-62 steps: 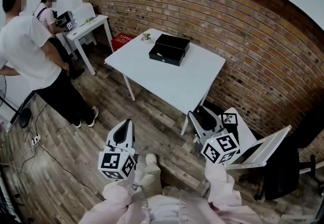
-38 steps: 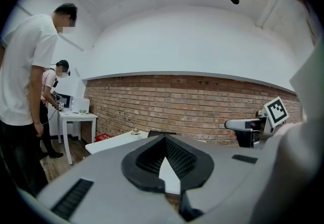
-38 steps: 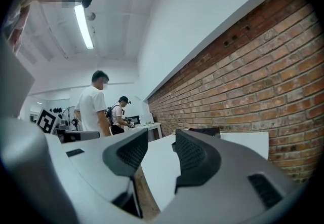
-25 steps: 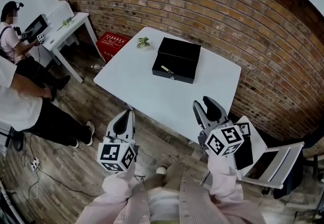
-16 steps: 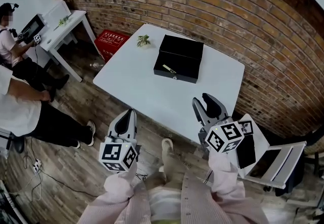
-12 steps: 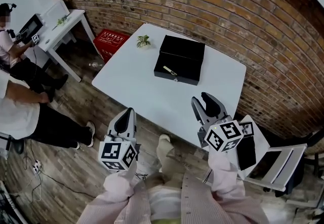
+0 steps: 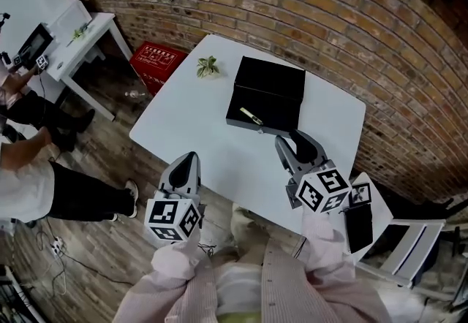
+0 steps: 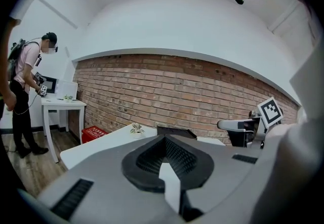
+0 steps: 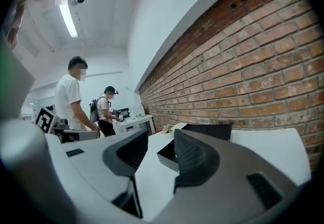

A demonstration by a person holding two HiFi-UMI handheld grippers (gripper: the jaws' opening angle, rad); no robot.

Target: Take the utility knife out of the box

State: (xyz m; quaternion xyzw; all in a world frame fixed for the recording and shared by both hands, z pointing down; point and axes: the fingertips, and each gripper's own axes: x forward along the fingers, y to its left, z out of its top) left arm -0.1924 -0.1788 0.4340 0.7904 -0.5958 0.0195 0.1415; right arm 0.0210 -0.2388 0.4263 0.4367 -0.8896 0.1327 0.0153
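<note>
The black box [image 7: 272, 80] is seen open on the white counter [image 7: 194, 113], set toward the far side near the brick wall [image 7: 351, 14], with its lid swung back. The utility knife [image 7: 251, 116] is found lying inside the box, close to its front wall and touched by neither gripper. The left gripper [image 7: 187, 162] is held at the counter's near edge, its jaws pressed together on nothing. The right gripper [image 7: 295, 145] is held over the counter just short of the box's front wall, its jaws spread apart and empty. A wide bare stretch of counter is seen between the box and the near left edge. A small potted plant [image 7: 208, 66] is placed at the far left edge, apart from the box
</note>
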